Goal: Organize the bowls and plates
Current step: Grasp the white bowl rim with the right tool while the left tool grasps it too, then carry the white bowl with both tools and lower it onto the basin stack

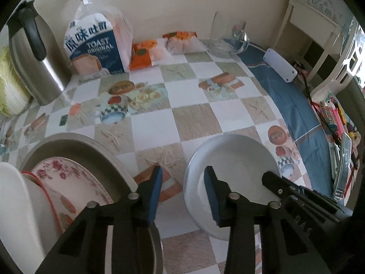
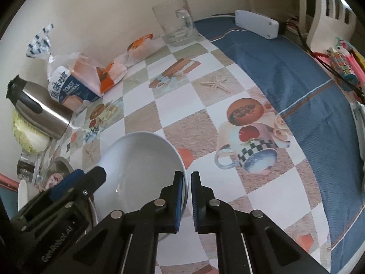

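On the bench [image 2: 173, 105], covered with a checkered picture cloth, a white bowl [image 2: 141, 159] sits near the front edge. The right gripper [image 2: 186, 180] has its jaws clamped narrow on the bowl's near-right rim, the blue pads pressing either side of the wall. The left gripper [image 1: 182, 178] hangs over the bowl's opposite side; its jaws stand partly apart, one finger inside the bowl, the other outside above the cloth, straddling the rim, and I cannot tell whether the pads touch it. No earlier view to compare. Left of the bowl is a grey metal basin [image 1: 75, 146] holding a floral plate [image 1: 68, 178] and a red-rimmed white dish [image 1: 29, 196]. At the back by the wall: a steel thermos jug [image 1: 34, 59], a toast bread bag [image 1: 98, 45], orange snack packets [image 1: 142, 54], a clear glass mug [image 2: 175, 25]. A cabbage [image 2: 27, 134] lies beside the jug. A blue cloth band [image 2: 285, 73] runs along the right side, with a white box [image 2: 257, 24] on it.
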`<state>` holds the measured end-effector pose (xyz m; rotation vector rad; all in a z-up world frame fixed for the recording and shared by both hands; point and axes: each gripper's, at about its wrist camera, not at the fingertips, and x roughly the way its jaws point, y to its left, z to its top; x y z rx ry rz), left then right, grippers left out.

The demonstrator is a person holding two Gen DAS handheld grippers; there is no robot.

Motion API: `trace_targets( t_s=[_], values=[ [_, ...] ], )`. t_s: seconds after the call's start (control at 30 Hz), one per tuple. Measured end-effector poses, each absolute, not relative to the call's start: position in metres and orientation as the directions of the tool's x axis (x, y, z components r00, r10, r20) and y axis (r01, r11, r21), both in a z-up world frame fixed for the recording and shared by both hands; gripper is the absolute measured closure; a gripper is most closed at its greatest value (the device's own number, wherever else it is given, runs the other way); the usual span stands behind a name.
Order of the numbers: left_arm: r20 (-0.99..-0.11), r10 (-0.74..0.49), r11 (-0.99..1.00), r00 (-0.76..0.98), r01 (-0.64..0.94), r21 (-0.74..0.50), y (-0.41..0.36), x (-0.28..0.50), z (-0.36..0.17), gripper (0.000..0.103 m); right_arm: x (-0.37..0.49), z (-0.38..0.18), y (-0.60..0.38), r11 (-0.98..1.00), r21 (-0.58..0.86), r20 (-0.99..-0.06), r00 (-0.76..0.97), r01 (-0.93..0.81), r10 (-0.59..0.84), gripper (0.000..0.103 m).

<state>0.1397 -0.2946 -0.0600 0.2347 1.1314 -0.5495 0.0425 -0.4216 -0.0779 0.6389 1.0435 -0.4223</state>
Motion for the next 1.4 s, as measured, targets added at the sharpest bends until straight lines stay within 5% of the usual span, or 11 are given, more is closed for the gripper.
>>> trace_targets(
  t_s=[0.3, 0.77, 1.4],
  values=[
    [-0.916, -0.302, 0.836, 0.264, 0.535, -0.121, -0.300, 0.139, -0.080, 0.085, 0.044, -0.082, -0.421, 0.745, 0.290, -0.897, 0.441, 0.601, -0.006, 0.095],
    [-0.910, -0.316, 0.827, 0.270, 0.549, -0.124, -0.303, 0.137, -0.076, 0.086, 0.046, -0.081, -0.417, 0.757, 0.274, -0.906, 0.424, 0.592, -0.003, 0.094],
    [-0.808, -0.386, 0.867, 0.444, 0.473, -0.155, -0.209, 0.135, 0.039, 0.086, 0.061, 0.029, -0.341, 0.849, 0.287, -0.805, 0.591, 0.443, -0.036, 0.094]
  ],
)
